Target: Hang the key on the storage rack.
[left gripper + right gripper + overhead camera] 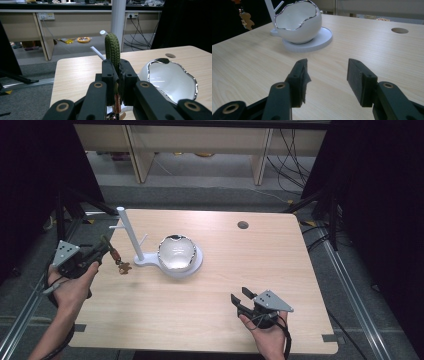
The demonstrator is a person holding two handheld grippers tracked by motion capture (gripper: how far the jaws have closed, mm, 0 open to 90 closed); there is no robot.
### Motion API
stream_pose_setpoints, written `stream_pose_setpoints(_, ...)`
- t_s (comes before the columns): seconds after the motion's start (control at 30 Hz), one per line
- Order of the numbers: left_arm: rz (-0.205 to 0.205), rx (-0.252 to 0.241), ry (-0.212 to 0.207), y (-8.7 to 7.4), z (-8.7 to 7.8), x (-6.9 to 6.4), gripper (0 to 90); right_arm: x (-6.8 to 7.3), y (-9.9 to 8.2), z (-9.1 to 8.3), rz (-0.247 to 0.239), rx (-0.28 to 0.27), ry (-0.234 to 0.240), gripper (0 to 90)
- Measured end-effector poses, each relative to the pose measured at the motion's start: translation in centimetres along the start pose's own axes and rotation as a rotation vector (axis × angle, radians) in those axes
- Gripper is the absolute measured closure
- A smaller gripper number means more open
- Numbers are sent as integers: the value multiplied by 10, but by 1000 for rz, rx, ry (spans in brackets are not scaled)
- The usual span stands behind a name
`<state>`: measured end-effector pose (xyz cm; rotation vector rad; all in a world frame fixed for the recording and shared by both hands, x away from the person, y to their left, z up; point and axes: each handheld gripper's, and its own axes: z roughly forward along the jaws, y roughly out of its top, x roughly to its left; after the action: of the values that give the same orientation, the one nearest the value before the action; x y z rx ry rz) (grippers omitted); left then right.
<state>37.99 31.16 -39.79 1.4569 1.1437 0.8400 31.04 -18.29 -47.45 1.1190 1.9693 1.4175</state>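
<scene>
Pinching a green braided cord between tightly pressed jaws, with the cord's loop standing upright above the pads in the left gripper view. Dangling below that clamp, in the high view, a short chain ending in a small brown charm, hanging just above the counter near its left edge. Belonging to the left gripper, held by the left hand off the counter's left side, jaws pointing toward the white stand.

Spread wide with nothing between the pads: the jaws of the right gripper, low over the bare wood in the right gripper view. Held by the right hand at the near edge of the counter, right of centre, well apart from the left.

Rising just beyond the cord, a white post with short side pegs, fixed on a flat white base. Sitting on that same base, just right of the post, a white bowl shaped like a cracked eggshell with a silver jagged rim, empty inside. Farther back on the right, a round cable hole in the wood. Beyond the counter, a grey floor and pale furniture legs.
</scene>
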Motion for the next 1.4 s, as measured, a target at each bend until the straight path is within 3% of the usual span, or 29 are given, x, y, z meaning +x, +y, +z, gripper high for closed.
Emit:
stream_pose_setpoints(0.1, 3, 4, 12, 0, 2, 2, 837, -1, 0, 0, -10, -9, 0, 518)
stream_pose_setpoints(0.13, 3, 4, 15, 1, 3, 2, 837, 0, -1, 0, 18, 2, 4, 518)
stream_pose_setpoints(0.53, 8, 16, 49, 3, 11, 6, 836, -1, -1, -1, 8, -3, 1, 517)
stream_pose_setpoints(0.7, 9, 18, 64, 4, 15, 9, 836, 3, -1, -2, 54, 17, 0, 516)
stream_pose_setpoints(0.87, 10, 21, 67, 4, 16, 10, 836, -1, -1, 0, 19, -4, 7, 516)
stream_pose_setpoints(1.4, 21, 13, 88, 11, 26, 10, 836, -2, 0, -2, 27, -9, 8, 516)
